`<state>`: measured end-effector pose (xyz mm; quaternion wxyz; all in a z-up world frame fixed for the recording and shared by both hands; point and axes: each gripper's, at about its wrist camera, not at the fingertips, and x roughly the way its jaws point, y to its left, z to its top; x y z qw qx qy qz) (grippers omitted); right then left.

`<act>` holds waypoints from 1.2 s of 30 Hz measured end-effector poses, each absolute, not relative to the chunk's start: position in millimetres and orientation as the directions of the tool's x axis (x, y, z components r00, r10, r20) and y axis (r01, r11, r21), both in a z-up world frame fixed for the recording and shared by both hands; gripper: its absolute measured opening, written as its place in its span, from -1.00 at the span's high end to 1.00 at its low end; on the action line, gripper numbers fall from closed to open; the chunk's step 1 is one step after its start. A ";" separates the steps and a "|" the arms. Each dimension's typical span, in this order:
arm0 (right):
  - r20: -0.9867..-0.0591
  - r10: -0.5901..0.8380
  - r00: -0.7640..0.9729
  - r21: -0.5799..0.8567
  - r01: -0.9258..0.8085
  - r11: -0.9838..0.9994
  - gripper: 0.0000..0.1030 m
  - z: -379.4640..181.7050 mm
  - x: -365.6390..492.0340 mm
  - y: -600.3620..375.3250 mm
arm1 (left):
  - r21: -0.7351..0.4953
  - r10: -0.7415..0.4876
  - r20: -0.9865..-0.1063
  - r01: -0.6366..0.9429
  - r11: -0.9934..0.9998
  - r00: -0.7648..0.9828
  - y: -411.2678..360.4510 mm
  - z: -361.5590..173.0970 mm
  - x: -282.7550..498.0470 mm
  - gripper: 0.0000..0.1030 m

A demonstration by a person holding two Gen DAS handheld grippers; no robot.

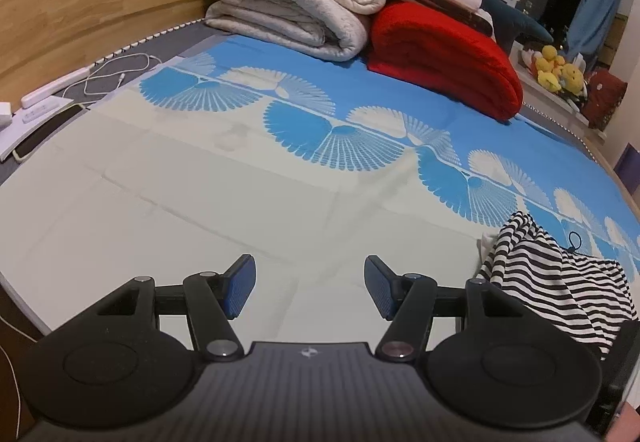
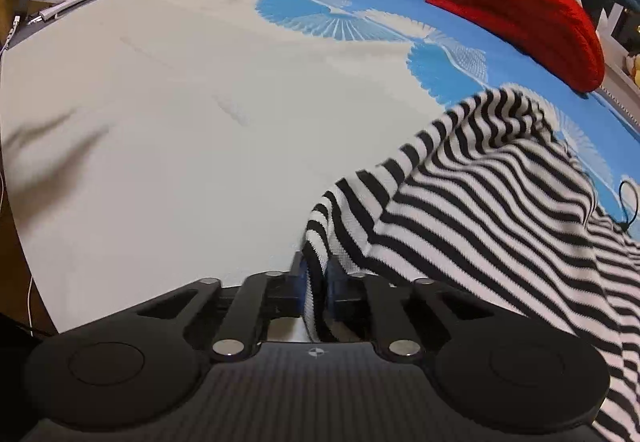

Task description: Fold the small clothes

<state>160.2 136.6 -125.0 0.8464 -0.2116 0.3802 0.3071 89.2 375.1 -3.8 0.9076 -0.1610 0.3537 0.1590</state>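
Status: early, nothing folded yet as far as I can see.

Right gripper is pinching an edge of the striped garment; a strip of black-and-white knit runs down between its blue pads, which are pressed together on it. The rest of the garment trails off to the right of that gripper in a rumpled heap on the bedsheet, one part humped up over the blue fan-print band. No crease lines, no squared-off shape, so I'd call it still bunched rather than laid flat.

Left gripper is spread wide with nothing between the pads, hanging over the plain pale part of the sheet. From its camera the garment sits at the far right of the view, well apart from it.

A thin black loop shows on the far edge of the garment, could be a hanger loop or drawstring, too small to tell.

Behind the garment, toward the headboard: red blanket and a stack of folded pale blankets. Not part of the job.

Left to do, my read: get a second corner into the left gripper, spread the garment flat on the clear pale area, then all the folds. Can't tell what kind of garment it is, so fold count is open.
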 end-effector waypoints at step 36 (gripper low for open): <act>-0.732 0.366 0.575 -0.253 -0.727 0.638 0.88 -129.2 147.1 145.4 | -0.157 0.151 -0.714 -0.367 0.917 0.684 356.4 -9.4 116.6 -0.28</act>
